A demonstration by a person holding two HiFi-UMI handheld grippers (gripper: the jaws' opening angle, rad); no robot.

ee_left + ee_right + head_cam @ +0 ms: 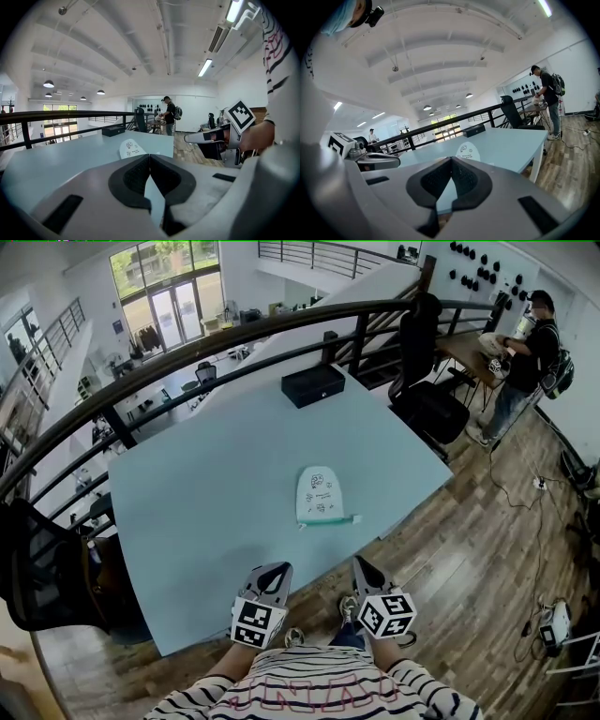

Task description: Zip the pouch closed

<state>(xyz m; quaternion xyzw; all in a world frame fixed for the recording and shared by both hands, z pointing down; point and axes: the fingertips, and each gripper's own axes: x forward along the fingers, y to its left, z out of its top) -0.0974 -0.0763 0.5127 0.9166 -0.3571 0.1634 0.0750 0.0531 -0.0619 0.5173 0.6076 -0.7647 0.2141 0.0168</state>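
A white pouch (318, 494) with small printed drawings and a green zipper edge lies flat on the pale blue table (216, 502), near its front edge. The same pouch (132, 149) shows beyond the jaws in the left gripper view, and the pouch (468, 151) also shows in the right gripper view. My left gripper (278, 568) hangs at the table's front edge, shut and empty. My right gripper (363, 563) is beside it, also shut with nothing in it. Both sit short of the pouch, pointing toward it.
A black box (313, 384) stands at the table's far edge by a dark railing (187, 351). An office chair (427, 399) stands right of the table. A person (525, 357) stands at a desk far right. Wooden floor with a cable (511, 493) lies to the right.
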